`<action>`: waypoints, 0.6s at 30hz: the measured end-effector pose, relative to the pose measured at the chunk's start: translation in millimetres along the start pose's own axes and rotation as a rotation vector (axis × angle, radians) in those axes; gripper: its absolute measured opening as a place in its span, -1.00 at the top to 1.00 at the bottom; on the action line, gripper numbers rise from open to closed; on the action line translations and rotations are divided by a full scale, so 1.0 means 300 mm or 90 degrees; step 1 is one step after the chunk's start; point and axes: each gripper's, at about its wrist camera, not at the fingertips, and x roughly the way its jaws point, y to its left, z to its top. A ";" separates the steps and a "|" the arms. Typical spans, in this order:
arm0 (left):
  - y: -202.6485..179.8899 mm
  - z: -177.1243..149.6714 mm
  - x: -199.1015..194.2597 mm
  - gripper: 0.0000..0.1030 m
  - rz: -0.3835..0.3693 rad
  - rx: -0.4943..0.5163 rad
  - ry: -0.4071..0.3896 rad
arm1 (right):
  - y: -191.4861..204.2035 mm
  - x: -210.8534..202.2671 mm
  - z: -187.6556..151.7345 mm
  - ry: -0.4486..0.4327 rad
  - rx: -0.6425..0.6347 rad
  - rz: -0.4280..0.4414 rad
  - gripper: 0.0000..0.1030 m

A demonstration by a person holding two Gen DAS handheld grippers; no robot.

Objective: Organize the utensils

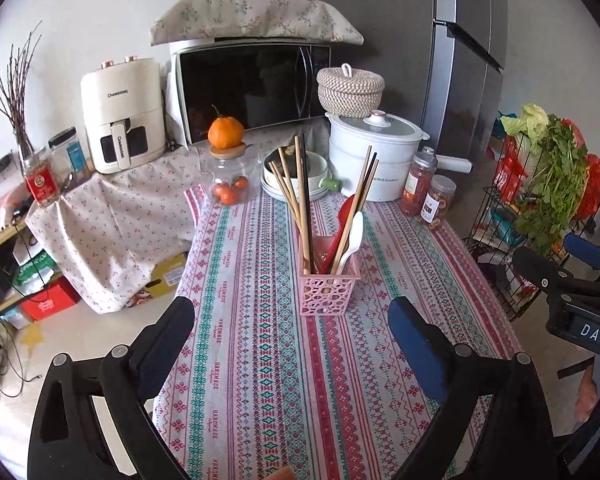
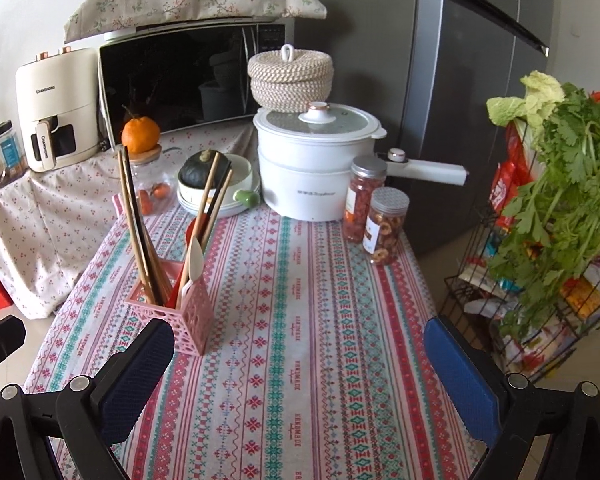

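Wide, empty fingers [image 1: 416, 340] before pink basket [image 1: 327, 294] of chopsticks [image 1: 300, 200], spoons [image 1: 350, 246].

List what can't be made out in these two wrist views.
- Lower ends of the chopsticks and spoons: hidden inside the pink basket, both views.
- Exact chopstick count: sticks overlap, both views.
- White pot contents: lid on.
- Woven basket contents: lidded.
- Right tool in the left wrist view: only a part shows at the frame edge.
- Left tool: fingers open, nothing between them.
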 end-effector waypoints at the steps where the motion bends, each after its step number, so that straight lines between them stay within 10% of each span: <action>1: -0.005 -0.001 -0.002 -0.92 0.000 0.002 0.000 | 0.001 -0.006 0.002 -0.002 0.001 0.001 -0.99; 18: -0.009 -0.003 -0.016 -0.92 -0.004 -0.002 -0.015 | 0.015 -0.003 0.000 0.001 0.005 0.005 -0.99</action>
